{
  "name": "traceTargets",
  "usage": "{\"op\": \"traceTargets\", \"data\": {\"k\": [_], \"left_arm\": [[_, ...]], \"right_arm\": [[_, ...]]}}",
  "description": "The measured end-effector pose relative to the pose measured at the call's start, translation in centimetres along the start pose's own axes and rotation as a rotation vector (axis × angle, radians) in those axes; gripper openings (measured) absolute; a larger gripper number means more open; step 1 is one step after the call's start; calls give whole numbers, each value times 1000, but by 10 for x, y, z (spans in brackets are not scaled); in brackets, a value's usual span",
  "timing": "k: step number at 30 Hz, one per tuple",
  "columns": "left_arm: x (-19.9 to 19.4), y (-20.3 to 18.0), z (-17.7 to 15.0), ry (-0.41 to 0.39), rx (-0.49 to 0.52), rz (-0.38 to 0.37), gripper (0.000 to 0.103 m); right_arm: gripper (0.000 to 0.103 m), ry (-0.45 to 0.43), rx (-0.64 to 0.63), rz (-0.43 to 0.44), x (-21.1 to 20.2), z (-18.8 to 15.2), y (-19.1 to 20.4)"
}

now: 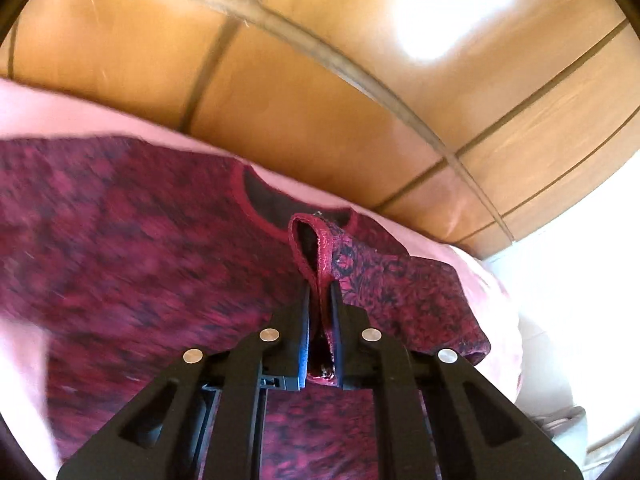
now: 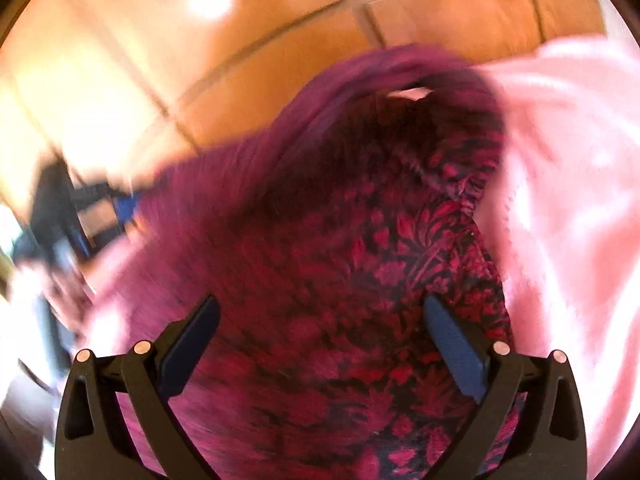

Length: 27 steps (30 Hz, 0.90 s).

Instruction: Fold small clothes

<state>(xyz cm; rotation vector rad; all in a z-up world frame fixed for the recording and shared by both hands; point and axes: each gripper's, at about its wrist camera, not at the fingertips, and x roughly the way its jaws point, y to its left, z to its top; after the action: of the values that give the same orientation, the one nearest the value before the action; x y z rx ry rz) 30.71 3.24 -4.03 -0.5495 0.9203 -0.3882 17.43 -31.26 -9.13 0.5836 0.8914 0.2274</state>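
Note:
A small dark red garment (image 1: 140, 240) with a black floral pattern lies on a pink cloth (image 1: 80, 116); its neckline faces the far side. My left gripper (image 1: 320, 284) is shut on a folded, hemmed edge of this garment beside the neckline, and the pinched fabric stands up between the pads. In the right wrist view the same garment (image 2: 340, 260) fills the middle, blurred on its left half. My right gripper (image 2: 320, 304) is open just above it, with nothing pinched between its blue pads. A blurred black and blue shape (image 2: 80, 208) at the garment's left edge looks like the other gripper.
An orange-brown padded surface with seams (image 1: 320, 80) rises behind the pink cloth. The pink cloth (image 2: 568, 160) spreads out to the right of the garment. A bright white area (image 1: 580, 260) lies at the right, past the cloth's edge.

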Motion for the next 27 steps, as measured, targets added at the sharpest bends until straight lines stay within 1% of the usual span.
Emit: {"op": "traceTargets", "data": {"k": [1, 4, 8, 11, 13, 14, 16, 17, 18, 19, 20, 21, 23, 25, 27], "left_arm": [[-5, 4, 3, -7, 5, 5, 8], [-16, 13, 3, -13, 13, 16, 8], [-25, 26, 2, -24, 9, 33, 8], [-28, 37, 0, -29, -3, 57, 7], [-32, 49, -2, -32, -14, 83, 7], [-32, 54, -2, -35, -20, 105, 7], [-32, 67, -2, -32, -38, 133, 7], [-30, 72, -2, -21, -49, 136, 7], [-27, 75, -2, -12, -51, 140, 7], [-22, 77, -5, -2, -37, 173, 7], [-20, 79, -8, 1, -30, 189, 7], [-20, 84, -11, 5, -45, 190, 7], [-19, 90, -14, 4, -70, 182, 7], [-23, 93, -17, 6, -52, 203, 7], [-24, 91, -15, 1, -39, 209, 7]], "right_arm": [[101, -7, 54, 47, -2, 7, -7], [101, -29, 123, 108, -2, 22, -20], [101, -71, 242, 159, 4, 46, -44], [101, -85, 320, 176, 9, 59, -60], [101, -122, 396, 206, 9, 64, -72], [101, -143, 468, 232, 8, 66, -85], [101, -168, 563, 273, 12, 63, -92], [101, -172, 582, 284, 11, 63, -95], [101, -174, 584, 285, 11, 62, -97], [101, -174, 564, 273, 10, 62, -95], [101, -168, 531, 256, 11, 63, -91], [101, -155, 471, 230, 11, 63, -86], [101, -142, 426, 212, 14, 64, -75], [101, -110, 392, 181, 11, 63, -67], [101, -54, 324, 126, 5, 63, -56]]}}
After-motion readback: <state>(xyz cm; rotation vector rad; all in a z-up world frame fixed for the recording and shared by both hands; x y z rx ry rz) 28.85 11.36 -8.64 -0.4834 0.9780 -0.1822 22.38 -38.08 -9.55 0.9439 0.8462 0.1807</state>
